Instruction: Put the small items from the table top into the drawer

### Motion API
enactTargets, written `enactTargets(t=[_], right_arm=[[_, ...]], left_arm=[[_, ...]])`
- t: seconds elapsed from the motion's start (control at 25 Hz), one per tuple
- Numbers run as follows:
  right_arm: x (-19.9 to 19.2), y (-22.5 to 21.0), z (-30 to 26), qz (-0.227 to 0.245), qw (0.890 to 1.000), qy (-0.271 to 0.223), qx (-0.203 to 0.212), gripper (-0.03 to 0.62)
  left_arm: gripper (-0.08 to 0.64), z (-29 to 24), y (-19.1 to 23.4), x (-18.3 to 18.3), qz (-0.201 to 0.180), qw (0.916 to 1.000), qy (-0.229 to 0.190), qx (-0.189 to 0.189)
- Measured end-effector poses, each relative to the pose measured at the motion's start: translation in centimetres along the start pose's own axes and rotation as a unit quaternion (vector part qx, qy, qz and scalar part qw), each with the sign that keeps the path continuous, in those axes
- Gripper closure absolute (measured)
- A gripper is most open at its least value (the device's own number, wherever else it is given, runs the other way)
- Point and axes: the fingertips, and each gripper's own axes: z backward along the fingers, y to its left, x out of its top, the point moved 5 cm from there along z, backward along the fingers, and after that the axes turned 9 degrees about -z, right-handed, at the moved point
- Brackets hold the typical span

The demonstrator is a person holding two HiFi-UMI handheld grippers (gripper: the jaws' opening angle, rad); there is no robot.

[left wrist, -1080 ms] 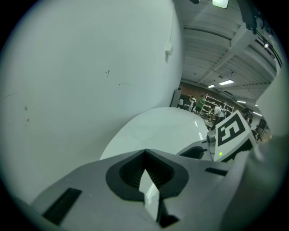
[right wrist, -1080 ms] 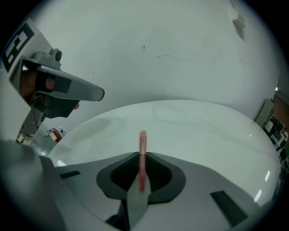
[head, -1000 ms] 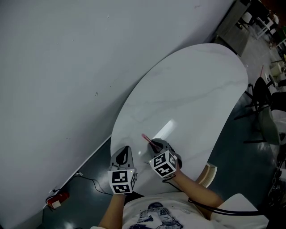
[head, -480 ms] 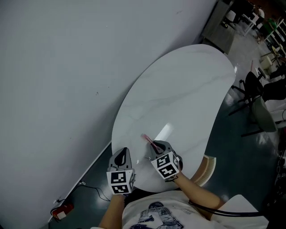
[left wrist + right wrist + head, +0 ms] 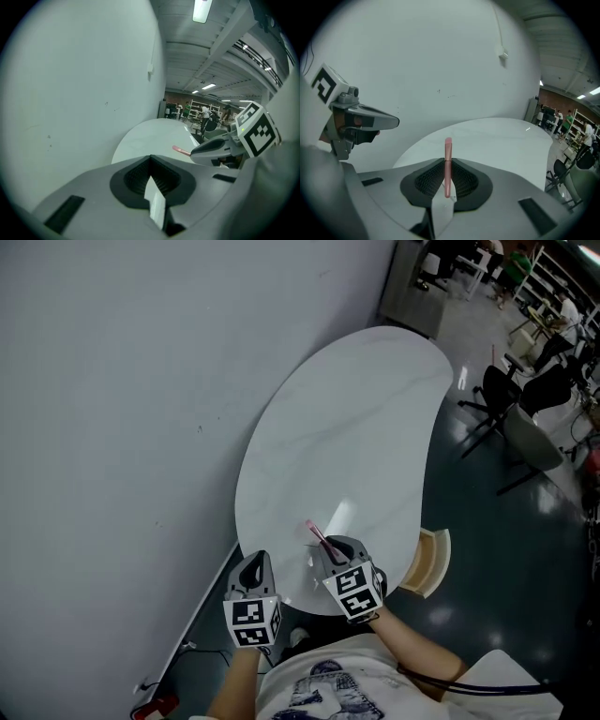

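Slim pink stick (image 5: pixel 448 152) pinched upright between the nearly closed jaws of the right gripper (image 5: pixel 330 546), one end poking out past the tips. Held over the near end of a white oval table (image 5: pixel 347 418). Just alongside, at the table's near edge, the left gripper (image 5: pixel 150 160), jaws together with nothing between them. Beside the table's right edge, a curved pale wooden piece (image 5: pixel 427 563). Plain grey wall (image 5: pixel 112 381) along the left; dark chairs (image 5: pixel 525 399) on the glossy floor beyond.
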Motion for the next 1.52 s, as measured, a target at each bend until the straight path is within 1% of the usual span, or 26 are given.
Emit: enactTargets(t=[0.28, 0.52, 0.76, 0.96, 1.12, 1.36, 1.52], right_arm=[[-3.1, 4.2, 7.2, -0.040, 0.997, -0.037, -0.046, 0.532], [-6.5, 6.7, 12.5, -0.088, 0.990, -0.068, -0.084, 0.532], [-8.1, 8.1, 17.1, -0.096, 0.985, -0.088, -0.116, 0.532], [-9.7, 7.8, 20.8, -0.108, 0.979, -0.101, -0.143, 0.532], [-11.5, 6.9, 23.0, -0.123, 0.974, -0.104, -0.160, 0.532], [-14.7, 4.0, 26.2, -0.148, 0.967, -0.106, -0.181, 0.532], [-16.8, 1.2, 28.4, -0.162, 0.963, -0.107, -0.185, 0.532]], left_arm=[[0.526, 6.4, -1.9, -1.9, -0.040, 0.9985, -0.014, -0.035], [0.526, 10.6, -5.0, -3.9, -0.078, 0.9940, -0.031, -0.070], [0.526, 13.0, -7.8, -5.3, -0.085, 0.9901, -0.035, -0.106], [0.526, 14.1, -11.1, -4.8, -0.100, 0.9845, -0.049, -0.135], [0.526, 14.2, -13.6, -5.0, -0.111, 0.9809, -0.047, -0.153], [0.526, 13.4, -18.6, -5.2, -0.131, 0.9745, -0.039, -0.178], [0.526, 12.7, -22.6, -4.9, -0.142, 0.9718, -0.034, -0.185]])
